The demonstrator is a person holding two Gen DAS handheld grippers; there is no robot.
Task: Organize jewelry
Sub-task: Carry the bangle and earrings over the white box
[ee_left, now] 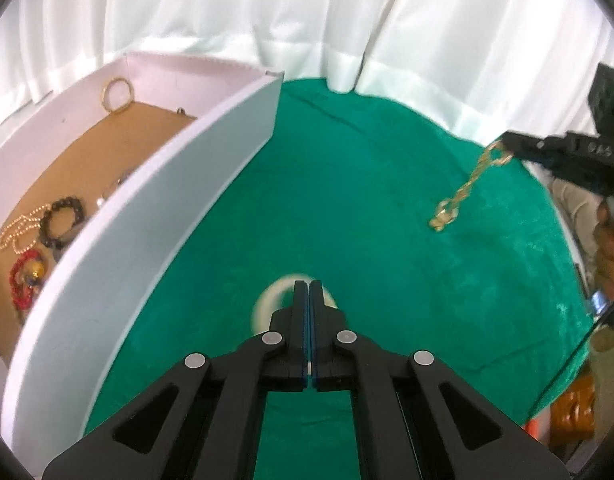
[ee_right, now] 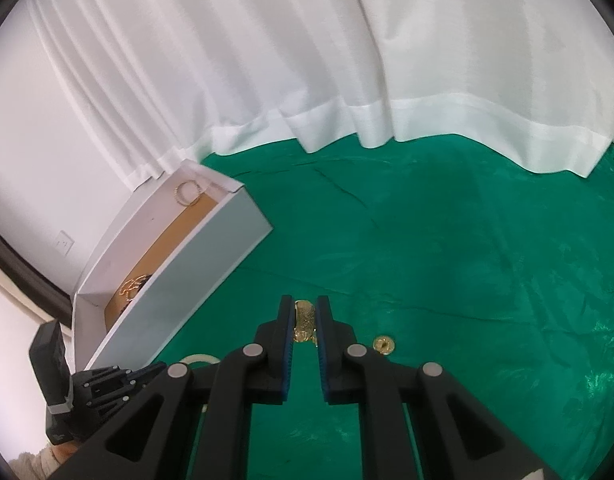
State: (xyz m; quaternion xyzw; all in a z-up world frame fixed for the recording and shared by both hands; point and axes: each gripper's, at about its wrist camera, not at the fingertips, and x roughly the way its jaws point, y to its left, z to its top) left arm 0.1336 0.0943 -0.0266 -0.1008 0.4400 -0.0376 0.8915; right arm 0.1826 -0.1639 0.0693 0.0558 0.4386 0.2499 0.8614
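The right claw (ee_right: pixel 305 322) pinches the gold chain (ee_left: pixel 463 190) for the box (ee_left: pixel 147 216), needing a leftward carry; the left claw (ee_left: pixel 308 300), closed, seemingly grips the white bangle (ee_left: pixel 267 304).

White curtain (ee_right: pixel 347 80) behind green tablecloth (ee_right: pixel 467 260)

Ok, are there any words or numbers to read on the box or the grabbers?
None can be read.
Right gripper, holding the gold chain: tiny raised marks on its arm, too blurred to read.
White box: plain wall, no writing.
Left gripper: no writing shows.
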